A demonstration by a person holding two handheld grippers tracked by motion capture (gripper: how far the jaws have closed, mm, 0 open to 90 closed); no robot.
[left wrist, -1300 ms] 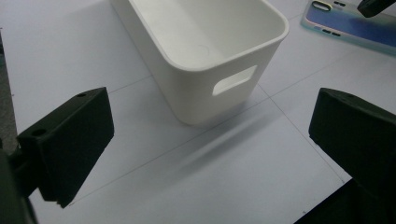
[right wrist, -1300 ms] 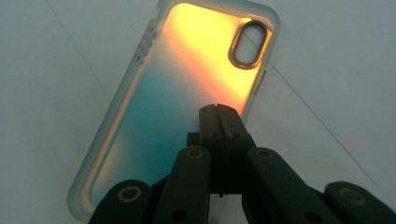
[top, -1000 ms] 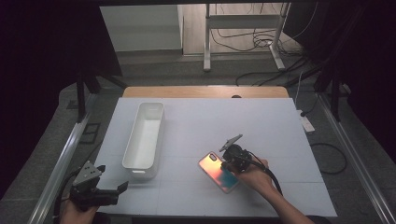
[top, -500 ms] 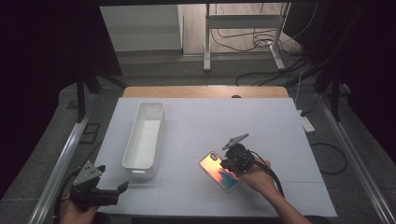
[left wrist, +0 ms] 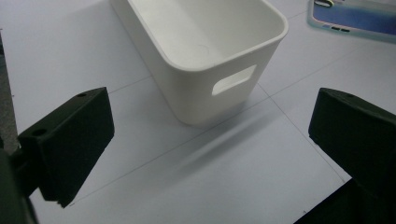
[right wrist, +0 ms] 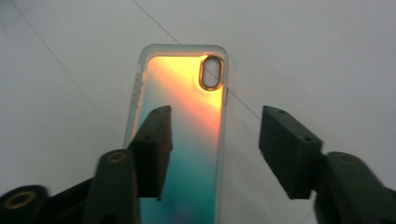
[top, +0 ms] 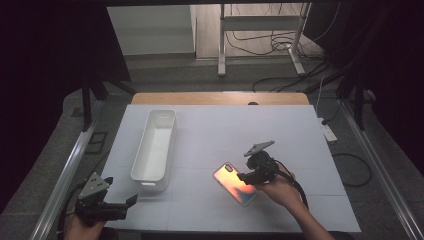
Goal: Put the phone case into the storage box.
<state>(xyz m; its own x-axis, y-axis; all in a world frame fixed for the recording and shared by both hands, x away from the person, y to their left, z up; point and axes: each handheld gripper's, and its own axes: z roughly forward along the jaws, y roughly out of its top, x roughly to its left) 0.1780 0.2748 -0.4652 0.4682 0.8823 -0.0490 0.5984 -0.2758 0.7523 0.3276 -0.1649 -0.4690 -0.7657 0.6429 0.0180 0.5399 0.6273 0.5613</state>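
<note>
Lying flat at lower centre of the high view, the iridescent phone case [top: 235, 183] looks light, thin and slippery, best pinched across its long edges by the right gripper [right wrist: 215, 140], jaws spread over it, gripping nothing, while the left gripper [top: 131, 201] waits wide open, empty.

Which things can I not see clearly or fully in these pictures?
- Phone case, right gripper view: its near end is cut off by the bottom edge, and one black jaw covers part of its left side.
- White bin, left gripper view: its far end is cut off by the top edge.
- Left gripper, high view: too small and dark to see the jaws clearly.
</note>
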